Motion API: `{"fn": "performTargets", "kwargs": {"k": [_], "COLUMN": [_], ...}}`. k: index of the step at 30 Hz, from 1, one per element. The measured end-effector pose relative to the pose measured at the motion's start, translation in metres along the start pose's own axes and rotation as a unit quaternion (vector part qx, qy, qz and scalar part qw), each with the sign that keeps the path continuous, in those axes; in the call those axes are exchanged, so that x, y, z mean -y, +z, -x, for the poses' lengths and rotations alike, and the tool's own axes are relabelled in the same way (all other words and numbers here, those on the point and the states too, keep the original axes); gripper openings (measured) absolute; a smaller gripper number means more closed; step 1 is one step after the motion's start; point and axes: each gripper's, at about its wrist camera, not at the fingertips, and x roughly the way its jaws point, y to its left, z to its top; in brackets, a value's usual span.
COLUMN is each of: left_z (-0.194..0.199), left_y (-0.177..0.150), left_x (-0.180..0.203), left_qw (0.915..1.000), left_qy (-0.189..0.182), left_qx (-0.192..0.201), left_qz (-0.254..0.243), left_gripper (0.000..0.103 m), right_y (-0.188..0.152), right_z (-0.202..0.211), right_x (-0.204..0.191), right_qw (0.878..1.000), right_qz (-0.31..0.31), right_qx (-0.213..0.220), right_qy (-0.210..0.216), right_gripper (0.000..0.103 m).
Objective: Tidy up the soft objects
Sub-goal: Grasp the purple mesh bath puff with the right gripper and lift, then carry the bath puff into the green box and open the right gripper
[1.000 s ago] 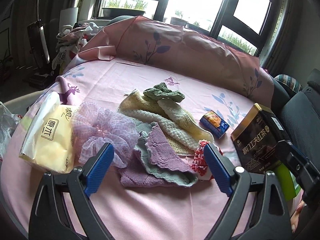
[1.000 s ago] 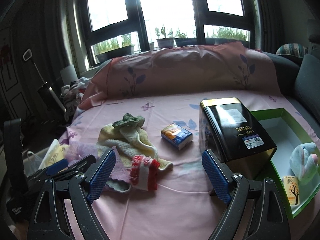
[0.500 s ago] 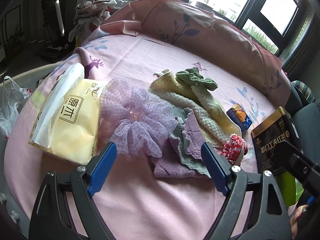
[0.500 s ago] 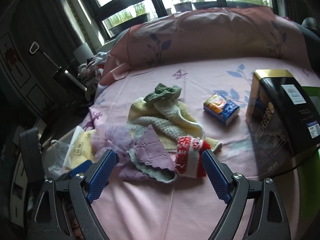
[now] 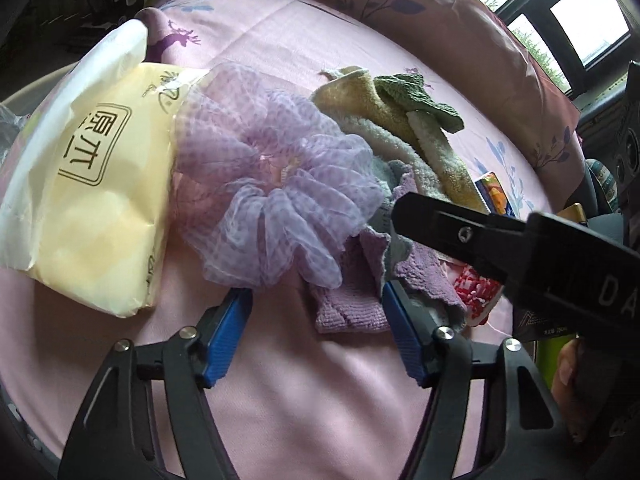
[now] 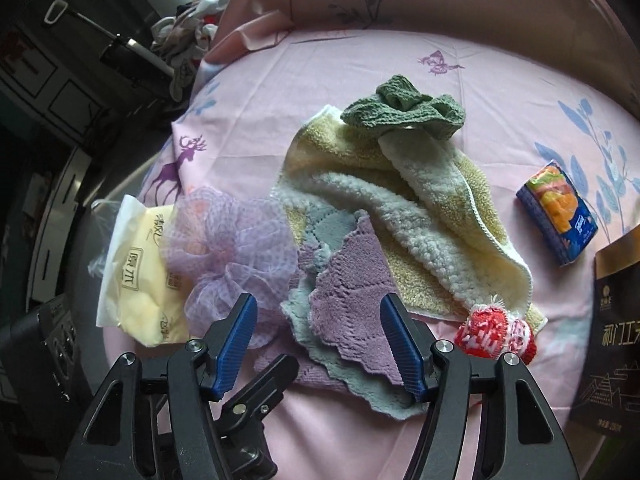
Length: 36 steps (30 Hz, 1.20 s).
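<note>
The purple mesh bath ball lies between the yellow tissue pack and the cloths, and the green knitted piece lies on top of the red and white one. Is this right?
Not quite. The green knitted piece lies on the yellow towel, far from the red and white piece, as the right wrist view shows. The mesh bath ball does lie between the tissue pack and the cloths.

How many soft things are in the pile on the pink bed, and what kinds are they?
Knitted or fluffy cloths: 4 (green, yellow, purple, grey-green)
Purple mesh puff: 1
Red-and-white knit piece: 1
Total: 6, as far as the overlapping pile shows.
</note>
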Motion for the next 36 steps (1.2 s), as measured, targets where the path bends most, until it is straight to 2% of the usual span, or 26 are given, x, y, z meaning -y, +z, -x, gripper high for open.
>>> {"fn": "performTargets", "kwargs": {"k": [3,6,9,13,15,17,19,21,24,27,31,34,36], "left_z": [0.015,0.021,0.014,0.01,0.008,0.008,0.008,0.01,0.018,0.038,0.056,0.066,0.07], "left_y": [0.001,0.003,0.004,0.006,0.008,0.009,0.009,0.007,0.004,-0.003,-0.016,-0.03,-0.038], "left_x": [-0.008,-0.013,-0.019,-0.023,-0.025,-0.026,-0.025,-0.023,-0.015,0.004,0.034,0.053,0.065], "left_qw": [0.9995,0.999,0.9988,0.9989,0.9988,0.9986,0.9986,0.9984,0.9986,0.9965,0.9888,0.9825,0.9793], "left_qy": [-0.003,-0.016,-0.012,0.005,0.008,0.012,0.019,0.025,0.03,0.006,-0.023,-0.04,-0.06], "left_qx": [0.026,0.032,0.019,0.014,0.011,0.014,0.015,0.019,0.035,0.082,0.131,0.151,0.155], "left_qz": [0.015,0.026,0.045,0.044,0.048,0.05,0.046,0.046,0.025,-0.013,-0.067,-0.101,-0.116], "left_gripper": [0.061,0.061,0.061,0.057,0.053,0.049,0.047,0.047,0.045,0.044,0.044,0.044,0.044], "right_y": [0.005,0.016,0.028,0.036,0.035,0.03,0.026,0.021,0.012,0.0,-0.018,-0.036,-0.047], "right_z": [0.01,0.017,-0.001,-0.038,-0.055,-0.065,-0.065,-0.058,-0.036,-0.007,0.041,0.072,0.086], "right_x": [-0.008,-0.017,-0.03,-0.036,-0.035,-0.034,-0.031,-0.026,-0.017,-0.009,0.001,0.011,0.016], "right_qw": [0.999,0.997,0.996,0.998,0.997,0.996,0.996,0.994,0.99,0.986,0.981,0.978,0.979], "right_qz": [0.012,0.019,0.029,0.034,0.033,0.041,0.046,0.043,0.035,0.033,0.033,0.028,0.024], "right_qx": [0.03,0.048,0.032,0.0,-0.021,-0.03,-0.014,-0.005,0.015,0.039,0.098,0.133,0.152], "right_qy": [0.034,0.062,0.072,0.06,0.072,0.08,0.076,0.099,0.136,0.157,0.162,0.156,0.134], "right_gripper": [0.067,0.067,0.067,0.066,0.046,0.032,0.025,0.016,0.014,0.014,0.014,0.014,0.014]}}
